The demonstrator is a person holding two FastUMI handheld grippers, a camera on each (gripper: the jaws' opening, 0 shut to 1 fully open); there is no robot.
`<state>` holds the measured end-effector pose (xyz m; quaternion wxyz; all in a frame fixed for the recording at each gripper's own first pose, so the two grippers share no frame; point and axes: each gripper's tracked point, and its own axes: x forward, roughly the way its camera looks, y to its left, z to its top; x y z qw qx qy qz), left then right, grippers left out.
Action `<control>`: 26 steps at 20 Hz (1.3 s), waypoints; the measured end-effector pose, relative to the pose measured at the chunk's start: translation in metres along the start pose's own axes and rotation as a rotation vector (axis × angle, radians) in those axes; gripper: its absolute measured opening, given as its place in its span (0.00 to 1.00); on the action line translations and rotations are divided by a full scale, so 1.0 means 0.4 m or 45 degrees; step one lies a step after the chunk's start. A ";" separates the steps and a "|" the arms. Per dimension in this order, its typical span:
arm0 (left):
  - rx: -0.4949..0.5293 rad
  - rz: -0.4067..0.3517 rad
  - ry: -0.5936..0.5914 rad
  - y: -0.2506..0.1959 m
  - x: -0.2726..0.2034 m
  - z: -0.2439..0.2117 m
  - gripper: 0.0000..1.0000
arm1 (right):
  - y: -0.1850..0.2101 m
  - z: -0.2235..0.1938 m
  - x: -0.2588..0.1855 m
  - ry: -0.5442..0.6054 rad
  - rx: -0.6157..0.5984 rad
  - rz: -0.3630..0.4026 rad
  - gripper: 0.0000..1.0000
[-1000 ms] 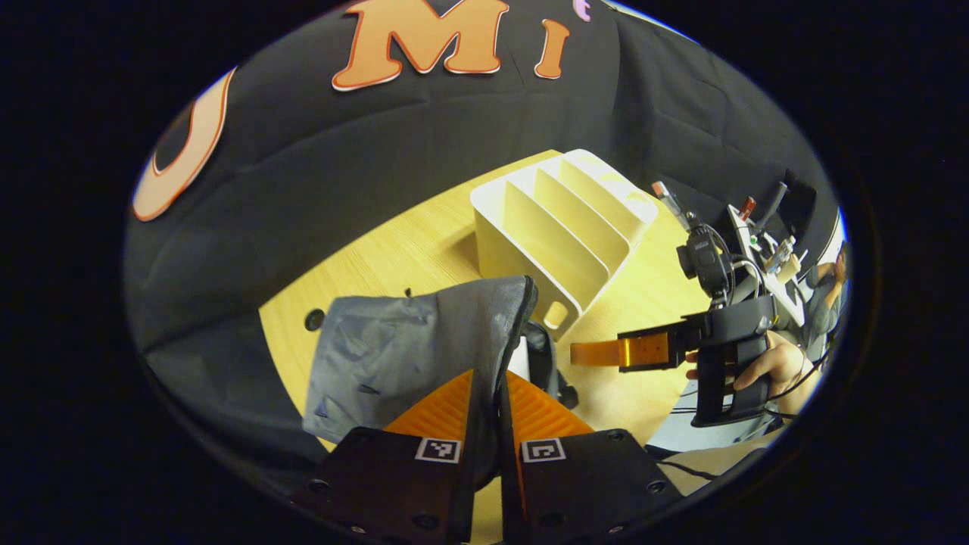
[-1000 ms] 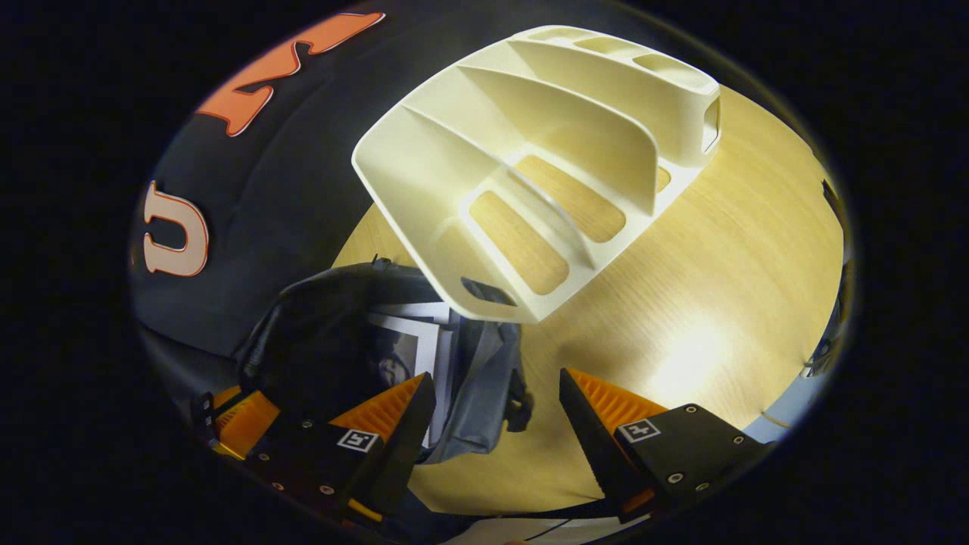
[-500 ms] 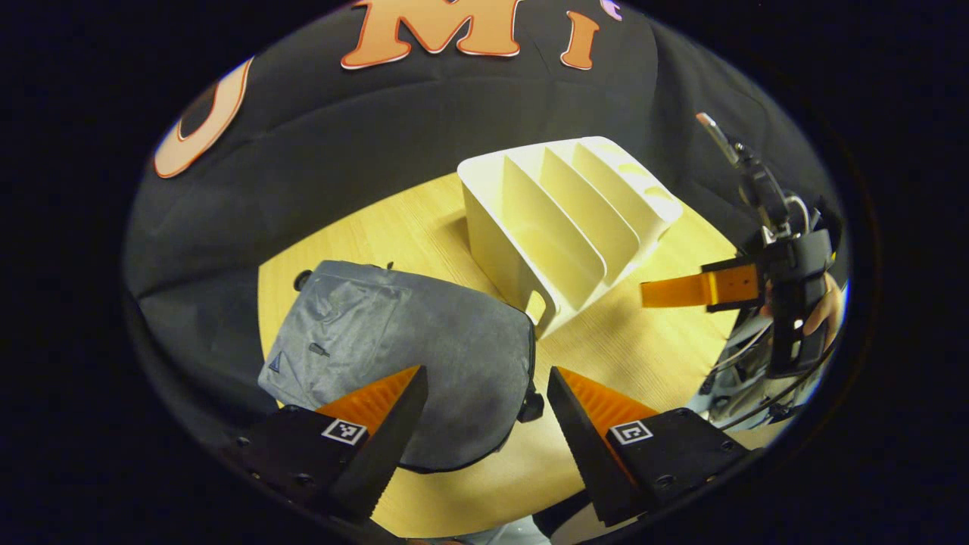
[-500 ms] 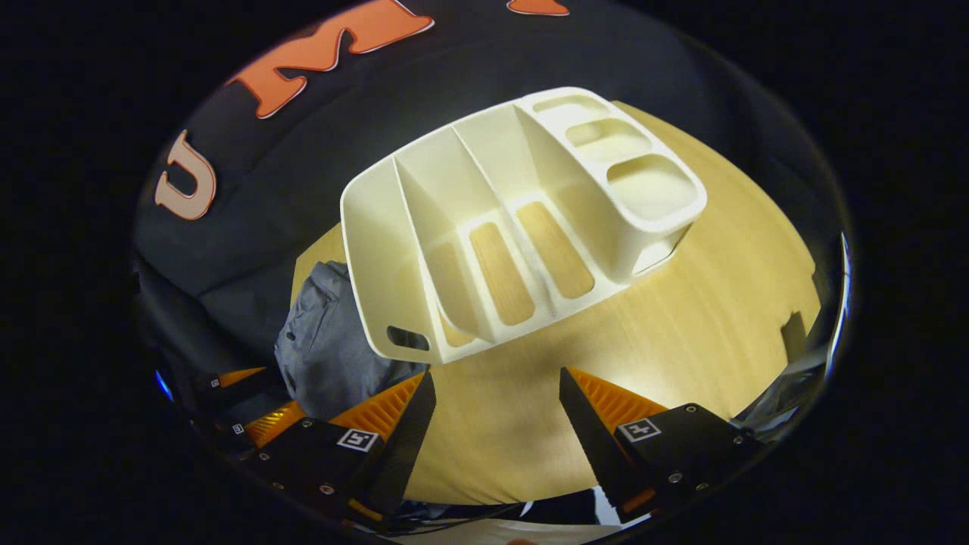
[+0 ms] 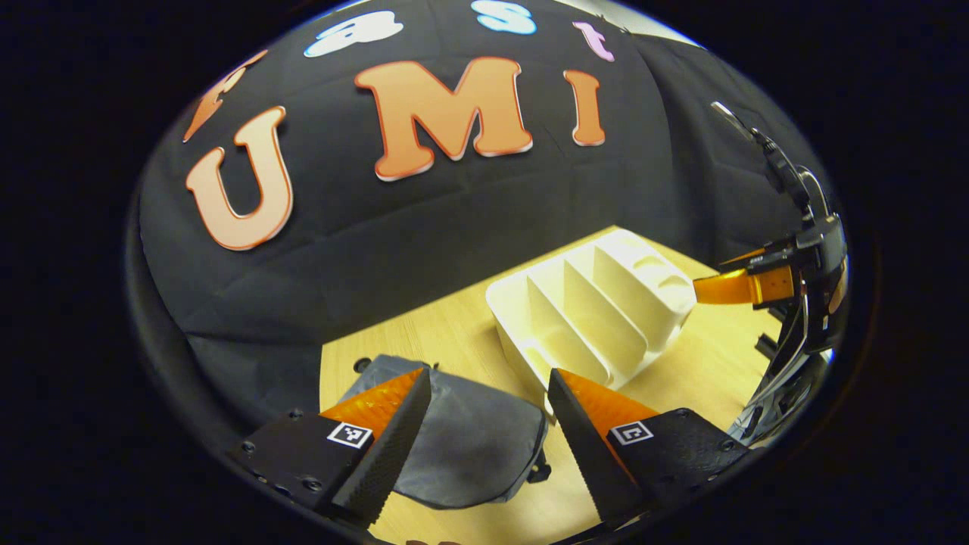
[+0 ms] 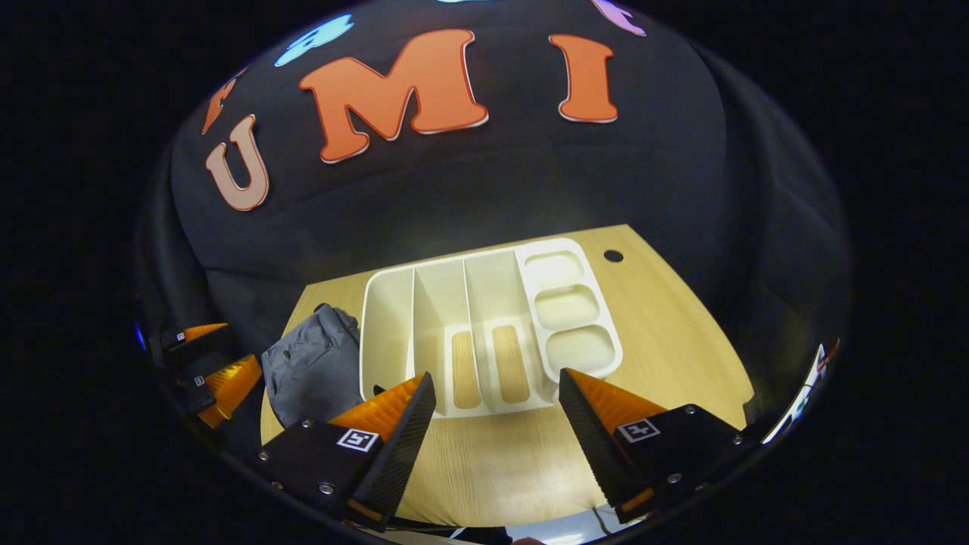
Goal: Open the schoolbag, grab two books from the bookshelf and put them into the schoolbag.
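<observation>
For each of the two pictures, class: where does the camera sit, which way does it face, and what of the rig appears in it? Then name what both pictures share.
Left gripper view: rides the left gripper, facing schoolbag and bookshelf; right gripper farther off.
Right gripper view: rides the right gripper, facing bookshelf from above; left gripper beside schoolbag.
Shared: bookshelf, schoolbag, table.

Schoolbag: near edge hidden behind the left gripper fingers; whether the opening is shut cannot be told; contents not visible.

Schoolbag, right gripper view: lower part covered by the right gripper finger.

Bookshelf: front rim partly hidden behind those fingertips.

Bookshelf, left gripper view: near corner hidden behind a finger.

Table: cut off at the view's edge.
</observation>
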<state>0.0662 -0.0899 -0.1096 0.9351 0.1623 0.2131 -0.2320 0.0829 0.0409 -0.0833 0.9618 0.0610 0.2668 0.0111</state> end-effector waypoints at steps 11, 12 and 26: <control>-0.131 0.088 -0.354 0.014 -0.045 0.154 0.98 | 0.006 0.208 -0.203 -0.494 -0.148 -0.026 0.98; -0.144 0.095 -0.367 0.016 -0.046 0.152 0.98 | 0.009 0.205 -0.202 -0.496 -0.148 -0.018 0.98; -0.197 0.155 -0.424 -0.004 -0.123 0.120 1.00 | 0.024 0.149 -0.205 -0.503 -0.137 -0.017 0.98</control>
